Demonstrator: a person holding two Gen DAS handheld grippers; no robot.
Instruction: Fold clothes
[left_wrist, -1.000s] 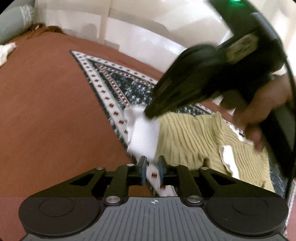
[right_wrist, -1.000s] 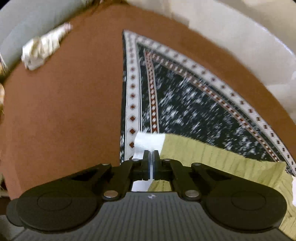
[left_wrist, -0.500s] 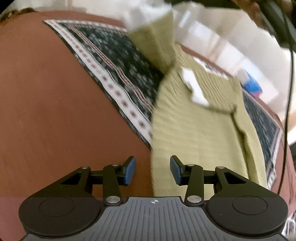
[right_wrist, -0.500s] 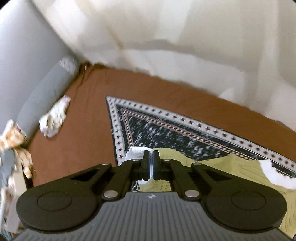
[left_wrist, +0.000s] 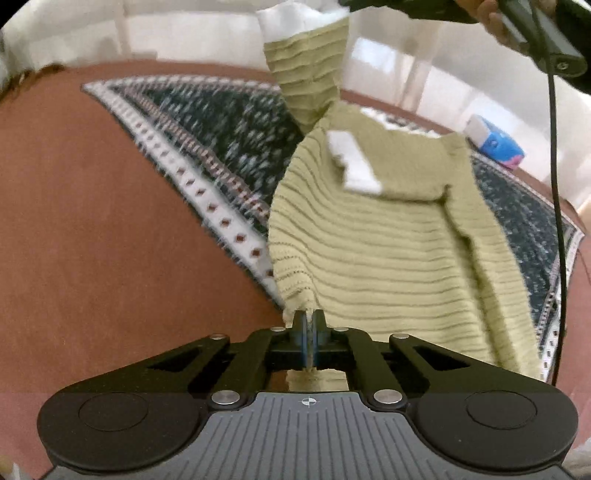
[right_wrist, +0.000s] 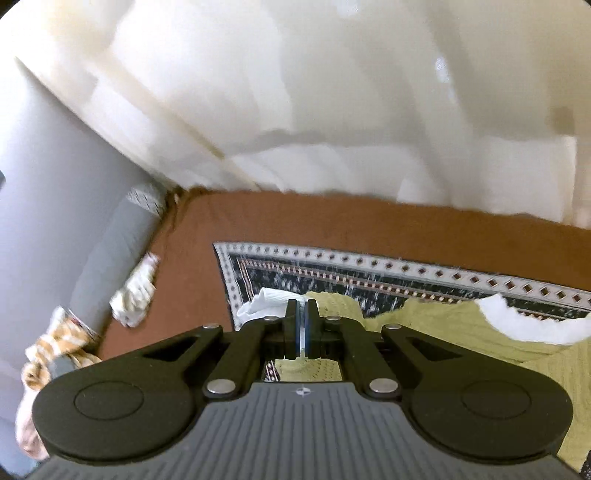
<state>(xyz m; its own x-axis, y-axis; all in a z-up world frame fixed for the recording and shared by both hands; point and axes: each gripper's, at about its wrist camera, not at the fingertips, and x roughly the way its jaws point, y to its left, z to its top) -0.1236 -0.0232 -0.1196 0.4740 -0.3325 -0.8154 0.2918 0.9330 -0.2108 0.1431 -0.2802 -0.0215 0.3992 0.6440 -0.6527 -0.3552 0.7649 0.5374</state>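
The green ribbed sweater (left_wrist: 388, 236) lies mostly spread on the patterned dark rug (left_wrist: 221, 133), which covers part of the brown bed sheet (left_wrist: 92, 221). The left gripper (left_wrist: 308, 325) is clenched on the sweater's near left hem corner, fabric pinched between its pads. The right gripper (right_wrist: 302, 325) is also clenched, grasping the white cuff (right_wrist: 262, 301) of one sleeve; in the left wrist view that sleeve (left_wrist: 310, 74) rises off the rug toward the top of the picture, where the person's hand (left_wrist: 491, 14) holds the tool.

The step appears to be folding the left side and sleeve across the body. To do it well, both hands should probably travel together toward the right, keeping the edge between them taut so the fold line runs straight. The knit looks stretchy, so an uneven pull may skew it or drag the whole garment across the rug.
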